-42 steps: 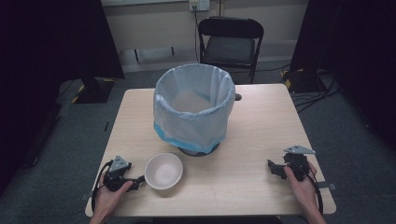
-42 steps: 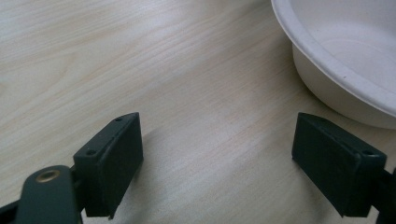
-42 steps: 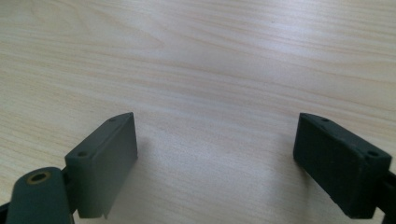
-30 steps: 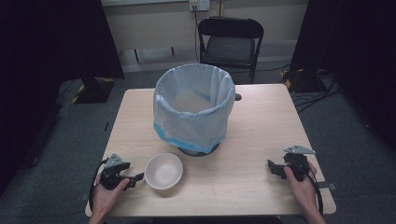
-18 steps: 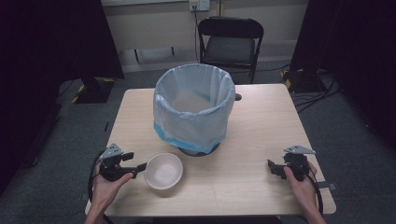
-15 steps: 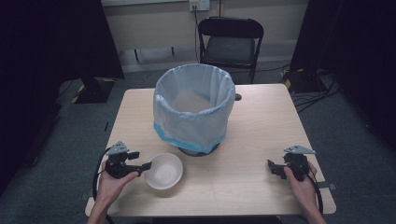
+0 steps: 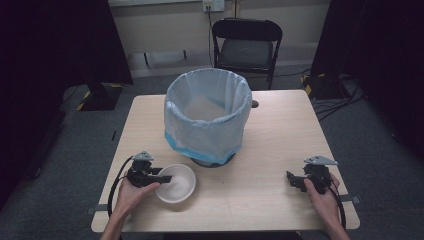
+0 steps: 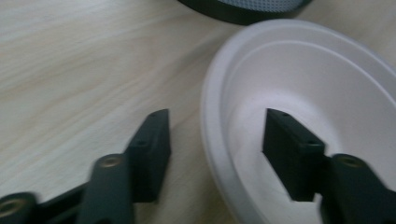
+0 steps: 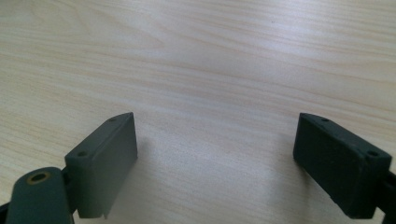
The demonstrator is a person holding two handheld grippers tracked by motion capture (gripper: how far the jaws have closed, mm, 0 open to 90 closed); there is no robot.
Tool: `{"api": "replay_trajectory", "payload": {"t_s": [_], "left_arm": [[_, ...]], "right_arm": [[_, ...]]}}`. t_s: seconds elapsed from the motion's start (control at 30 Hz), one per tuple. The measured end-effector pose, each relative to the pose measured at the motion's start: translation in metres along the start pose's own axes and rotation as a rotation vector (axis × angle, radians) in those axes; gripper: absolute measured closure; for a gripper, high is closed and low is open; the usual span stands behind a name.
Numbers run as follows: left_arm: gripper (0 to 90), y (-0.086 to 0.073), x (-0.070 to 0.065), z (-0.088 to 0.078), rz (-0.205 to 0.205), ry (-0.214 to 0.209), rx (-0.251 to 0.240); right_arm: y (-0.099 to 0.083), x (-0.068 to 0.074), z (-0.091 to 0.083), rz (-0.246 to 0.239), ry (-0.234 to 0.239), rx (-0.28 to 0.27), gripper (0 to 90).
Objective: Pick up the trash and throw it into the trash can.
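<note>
Bowl [image 8: 299, 116] rim between left hand-held gripper [image 8: 215, 140] jaws

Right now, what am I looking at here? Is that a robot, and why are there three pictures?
No robot: a person sits at a pale wooden table holding a black two-jaw gripper in each hand. The high view looks down from above; the other two come from cameras riding on each gripper. On the table stands a round bin lined with a light blue plastic bag, and in front of it a shallow white bowl. The left gripper is open, its jaws straddling the bowl's rim, one inside and one outside, not yet closed on it. The right gripper is open too, over bare wood, holding nothing. A black folding chair stands beyond the table.
</note>
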State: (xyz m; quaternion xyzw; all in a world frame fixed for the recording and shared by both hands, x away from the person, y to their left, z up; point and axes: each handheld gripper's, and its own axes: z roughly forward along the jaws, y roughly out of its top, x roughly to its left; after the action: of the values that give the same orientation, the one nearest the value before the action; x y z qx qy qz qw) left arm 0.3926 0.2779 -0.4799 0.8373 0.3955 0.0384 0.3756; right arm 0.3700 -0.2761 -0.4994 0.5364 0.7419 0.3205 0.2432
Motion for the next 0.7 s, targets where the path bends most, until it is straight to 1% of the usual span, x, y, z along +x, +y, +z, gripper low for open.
{"api": "replay_trajectory", "payload": {"t_s": [0.1, 0.13, 0.2, 0.27, 0.37, 0.43, 0.47, 0.5, 0.53, 0.57, 0.6, 0.7], "left_arm": [[56.2, 0.001, -0.003, 0.005, 0.026, -0.009, 0.029], [62.2, 0.001, -0.004, 0.006, 0.044, -0.013, 0.03], [70.2, 0.001, -0.007, 0.006, 0.07, -0.018, 0.038], [79.0, 0.001, -0.008, 0.005, 0.065, -0.032, 0.026], [83.7, 0.002, -0.009, 0.0, 0.061, -0.051, -0.012], [86.0, 0.003, -0.01, -0.004, 0.047, -0.071, -0.05], [86.6, 0.003, -0.011, -0.007, 0.054, -0.058, -0.057], [86.7, 0.003, -0.011, -0.007, 0.054, -0.058, -0.057], [86.7, 0.003, -0.011, -0.011, 0.048, -0.062, -0.074], [86.7, 0.003, -0.011, -0.011, 0.048, -0.062, -0.074], [86.7, 0.002, -0.011, -0.016, 0.038, -0.063, -0.099], [86.7, 0.002, -0.011, -0.027, 0.022, -0.058, -0.148]], "right_arm": [[0.0, 0.0, 0.0, 0.0, 0.0, 0.0, 12.9], [0.0, 0.0, 0.0, 0.0, 0.0, 0.0, 12.9], [0.0, 0.0, 0.0, 0.0, 0.0, 0.0, 12.9], [0.0, 0.0, 0.0, 0.0, 0.0, 0.0, 12.9], [0.0, 0.0, 0.0, 0.0, 0.0, 0.0, 12.9], [0.0, 0.0, 0.0, 0.0, 0.0, 0.0, 12.9], [0.0, 0.0, 0.0, 0.0, 0.0, 0.0, 12.9], [0.0, 0.0, 0.0, 0.0, 0.0, 0.0, 12.9], [0.0, 0.0, 0.0, 0.0, 0.0, 0.0, 12.9], [0.0, 0.0, 0.0, 0.0, 0.0, 0.0, 12.9], [0.0, 0.0, 0.0, 0.0, 0.0, 0.0, 12.9], [0.0, 0.0, 0.0, 0.0, 0.0, 0.0, 12.9]]}}
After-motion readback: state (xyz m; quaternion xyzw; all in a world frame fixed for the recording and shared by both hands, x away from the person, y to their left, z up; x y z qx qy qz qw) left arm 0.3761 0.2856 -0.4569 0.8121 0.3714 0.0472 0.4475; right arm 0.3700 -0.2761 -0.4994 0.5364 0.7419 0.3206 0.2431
